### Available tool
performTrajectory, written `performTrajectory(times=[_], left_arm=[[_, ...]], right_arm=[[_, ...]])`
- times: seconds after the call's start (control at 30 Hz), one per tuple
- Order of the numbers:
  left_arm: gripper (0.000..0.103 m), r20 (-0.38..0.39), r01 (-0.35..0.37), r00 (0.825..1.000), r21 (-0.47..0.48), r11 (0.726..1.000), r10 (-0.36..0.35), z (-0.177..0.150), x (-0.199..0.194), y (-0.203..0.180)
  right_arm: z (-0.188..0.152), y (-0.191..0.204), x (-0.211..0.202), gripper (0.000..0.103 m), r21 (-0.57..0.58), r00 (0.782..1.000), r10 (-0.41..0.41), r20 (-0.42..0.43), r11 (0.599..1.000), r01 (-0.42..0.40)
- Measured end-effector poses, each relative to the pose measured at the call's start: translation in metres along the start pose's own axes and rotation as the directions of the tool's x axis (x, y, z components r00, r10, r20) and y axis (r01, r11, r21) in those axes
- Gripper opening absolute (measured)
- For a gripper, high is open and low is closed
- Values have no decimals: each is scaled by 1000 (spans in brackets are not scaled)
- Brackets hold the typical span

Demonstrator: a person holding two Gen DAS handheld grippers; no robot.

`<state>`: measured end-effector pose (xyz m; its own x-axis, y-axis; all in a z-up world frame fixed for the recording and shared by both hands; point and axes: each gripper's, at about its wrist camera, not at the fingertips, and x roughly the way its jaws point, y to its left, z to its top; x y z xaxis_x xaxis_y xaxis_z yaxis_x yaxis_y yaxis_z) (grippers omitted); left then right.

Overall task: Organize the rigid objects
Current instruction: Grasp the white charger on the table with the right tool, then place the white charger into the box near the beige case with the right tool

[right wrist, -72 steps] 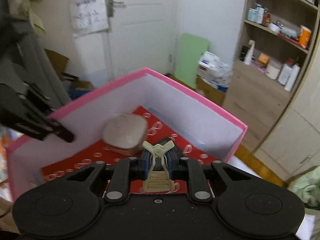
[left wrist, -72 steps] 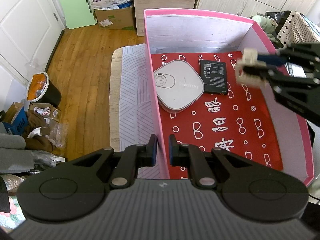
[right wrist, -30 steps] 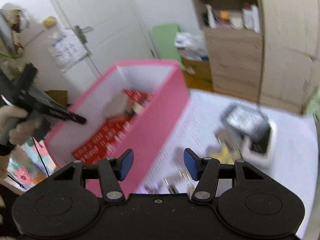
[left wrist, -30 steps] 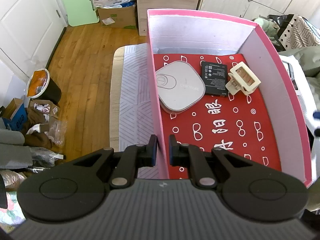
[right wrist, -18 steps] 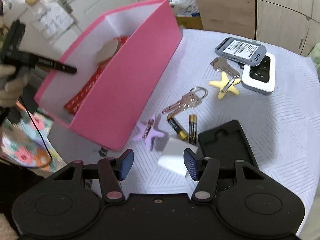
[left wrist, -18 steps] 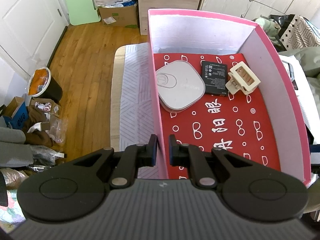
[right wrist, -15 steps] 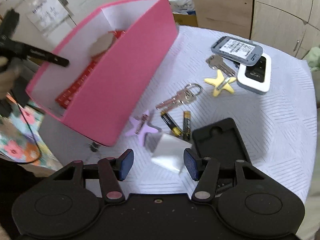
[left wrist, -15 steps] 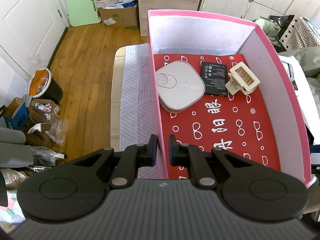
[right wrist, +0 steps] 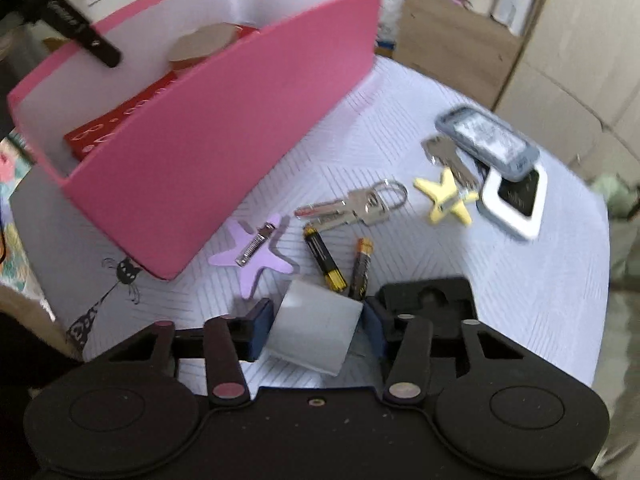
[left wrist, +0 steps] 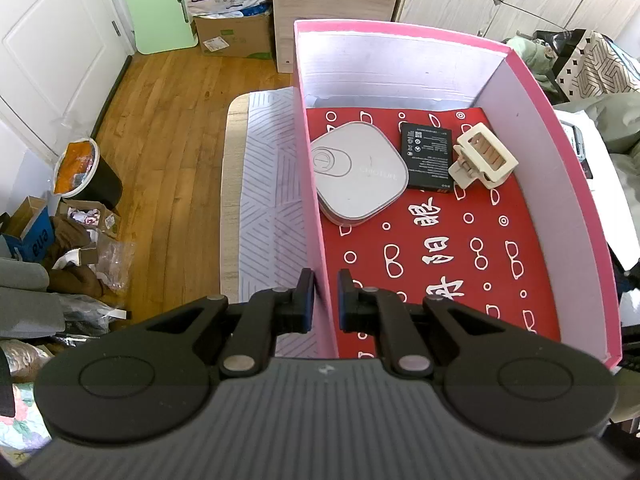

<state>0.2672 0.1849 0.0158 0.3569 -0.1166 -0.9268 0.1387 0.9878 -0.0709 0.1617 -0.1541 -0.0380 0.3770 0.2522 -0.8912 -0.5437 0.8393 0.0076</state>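
A: What is the left gripper doing?
B: It pinches the near left wall of the pink box; inside lie a white pad, a black battery and a cream clip.

A: And the right gripper?
B: Its fingers sit against both sides of a white block on the table, right of the box, near two batteries and keys; the grip looks closed.

My right wrist view smeared by motion, grey device label unreadable, keys soft-edged, pink box wall hiding most of its contents from me, white block's underside unseen, whether pads touch it unclear.
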Motion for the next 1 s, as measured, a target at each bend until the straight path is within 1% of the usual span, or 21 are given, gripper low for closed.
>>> performTrajectory(times=[0.23, 0.37, 0.43, 0.5, 0.6, 0.67, 0.73, 0.8, 0.9, 1.0], left_arm=[[9, 2, 1, 1000, 4, 1000, -1, 0, 0, -1], [9, 3, 3, 1000, 0, 1000, -3, 0, -1, -1], [9, 4, 5, 1000, 1, 1000, -5, 0, -1, -1], [9, 3, 14, 1000, -2, 1000, -14, 0, -1, 0], [9, 0, 16, 1000, 3, 1000, -16, 1, -1, 1], [9, 1, 15, 1000, 11, 1000, -15, 1, -1, 0], [9, 4, 13, 1000, 13, 1000, -13, 1, -1, 0], [9, 7, 15, 1000, 17, 1000, -15, 0, -1, 0], [9, 8, 21, 1000, 17, 1000, -21, -1, -1, 2], [9, 4, 32, 999, 6, 999, -32, 1, -1, 5]], right_arm=[[18, -2, -30, 50, -35, 994, 13, 105, 999, -10], [40, -2, -50, 50, -62, 984, 22, 177, 998, -11], [52, -2, -67, 50, -69, 971, 39, 236, 997, -24], [66, -1, -80, 50, -82, 954, 83, 288, 995, -61], [90, 9, -86, 50, -141, 934, 144, 328, 985, -103], [109, 22, -79, 50, -201, 928, 202, 314, 969, -143], [130, 35, -64, 50, -242, 926, 269, 263, 948, -207], [151, 50, -42, 50, -261, 927, 326, 188, 926, -273], [179, 65, -7, 50, -255, 930, 360, 77, 909, -330], [200, 76, 30, 50, -246, 936, 352, -29, 905, -348]])
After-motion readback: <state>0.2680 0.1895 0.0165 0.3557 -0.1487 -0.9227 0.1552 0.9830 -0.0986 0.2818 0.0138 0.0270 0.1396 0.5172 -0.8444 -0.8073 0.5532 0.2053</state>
